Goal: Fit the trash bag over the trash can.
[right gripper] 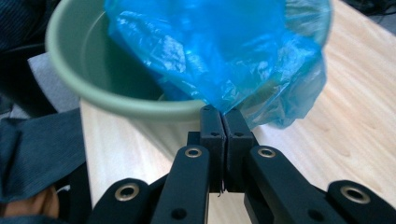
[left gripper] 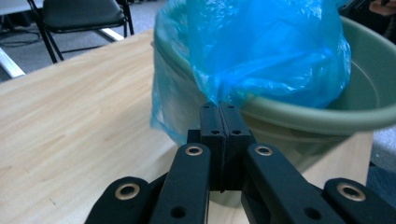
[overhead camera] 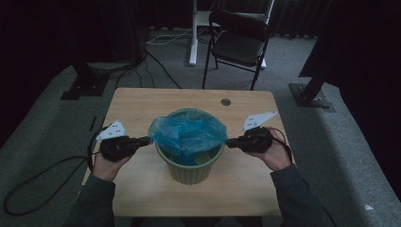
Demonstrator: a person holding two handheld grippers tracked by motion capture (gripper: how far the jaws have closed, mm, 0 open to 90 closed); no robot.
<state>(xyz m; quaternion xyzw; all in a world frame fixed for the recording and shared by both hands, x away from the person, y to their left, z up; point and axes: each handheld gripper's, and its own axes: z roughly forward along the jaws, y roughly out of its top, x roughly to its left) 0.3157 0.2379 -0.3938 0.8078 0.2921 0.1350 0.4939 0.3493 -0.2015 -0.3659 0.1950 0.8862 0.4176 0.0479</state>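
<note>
We see a crinkled, translucent blue bag [overhead camera: 188,135] sitting in the pale green bin [overhead camera: 189,171] mid-table, its film spilling over the bin's rim on both sides. Left of the bin, our left gripper [overhead camera: 147,140] pinches the bag's edge; right of the bin, our right gripper [overhead camera: 229,142] pinches the opposite edge

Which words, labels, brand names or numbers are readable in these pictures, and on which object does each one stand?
None: no readable text in any view.
Blue bag: plain film, no print.
Green bin: no label visible.
Grey plates on the grippers: dark dots, no letters.
Table: bare wood, no marking.
</note>
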